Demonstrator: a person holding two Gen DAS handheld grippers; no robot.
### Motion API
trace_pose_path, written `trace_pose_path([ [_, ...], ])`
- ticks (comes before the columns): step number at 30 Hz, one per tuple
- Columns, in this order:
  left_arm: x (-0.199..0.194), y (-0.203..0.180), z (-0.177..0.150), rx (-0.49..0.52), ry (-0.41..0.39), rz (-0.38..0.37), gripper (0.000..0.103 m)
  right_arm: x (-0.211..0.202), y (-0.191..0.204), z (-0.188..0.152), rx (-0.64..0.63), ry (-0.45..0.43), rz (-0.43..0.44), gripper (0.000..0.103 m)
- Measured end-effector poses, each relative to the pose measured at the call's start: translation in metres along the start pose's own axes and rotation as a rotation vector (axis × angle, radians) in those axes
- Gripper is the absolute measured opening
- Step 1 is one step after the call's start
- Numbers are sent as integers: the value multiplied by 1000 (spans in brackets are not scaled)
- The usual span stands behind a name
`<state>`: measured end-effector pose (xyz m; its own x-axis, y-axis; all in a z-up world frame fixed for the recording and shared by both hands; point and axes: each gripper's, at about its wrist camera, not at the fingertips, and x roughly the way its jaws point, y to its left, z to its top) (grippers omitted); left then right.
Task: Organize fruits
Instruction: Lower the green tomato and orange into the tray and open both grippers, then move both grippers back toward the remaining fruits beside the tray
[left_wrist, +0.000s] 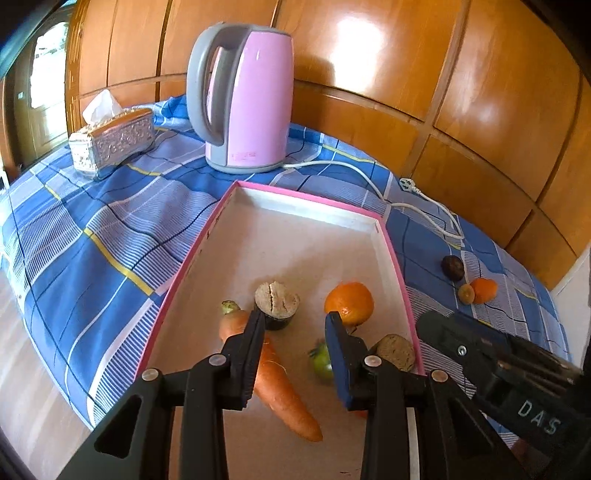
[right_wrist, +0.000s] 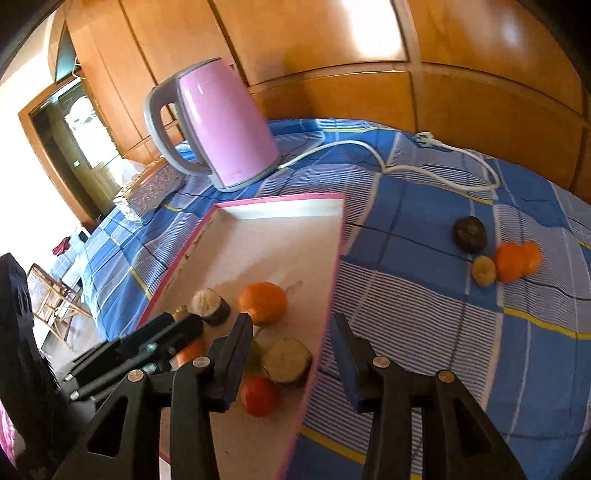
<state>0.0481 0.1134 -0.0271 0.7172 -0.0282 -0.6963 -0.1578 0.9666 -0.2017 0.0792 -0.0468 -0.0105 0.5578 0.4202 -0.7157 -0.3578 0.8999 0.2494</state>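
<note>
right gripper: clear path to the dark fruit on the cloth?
Probably yes. The right gripper is empty, jaws open, and only bare blue cloth lies between it and the dark fruit.

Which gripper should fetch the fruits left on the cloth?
Right. The right gripper is open and empty over the tray's right edge, nearer the loose fruits. The left gripper hangs over the tray's middle.

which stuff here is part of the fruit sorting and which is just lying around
Job:
pink-rimmed white tray
round orange in the tray
long orange carrot
loose dark round fruit on the cloth
loose orange pieces

Lying about:
pink electric kettle
silver tissue box
</note>
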Motion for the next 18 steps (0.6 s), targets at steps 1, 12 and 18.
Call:
trace_pose_path([
  [1, -2, -2, 0, 7, -5, 0, 34, -3, -2, -2, 7, -4, -5, 44],
  [12, -15, -33, -5, 87, -24, -43, 34, -24, -36, -19, 96, -34, -89, 44],
  [18, -14, -48, -10, 119, -11, -58, 34, -31, -59, -27, 153, -38, -125, 44],
])
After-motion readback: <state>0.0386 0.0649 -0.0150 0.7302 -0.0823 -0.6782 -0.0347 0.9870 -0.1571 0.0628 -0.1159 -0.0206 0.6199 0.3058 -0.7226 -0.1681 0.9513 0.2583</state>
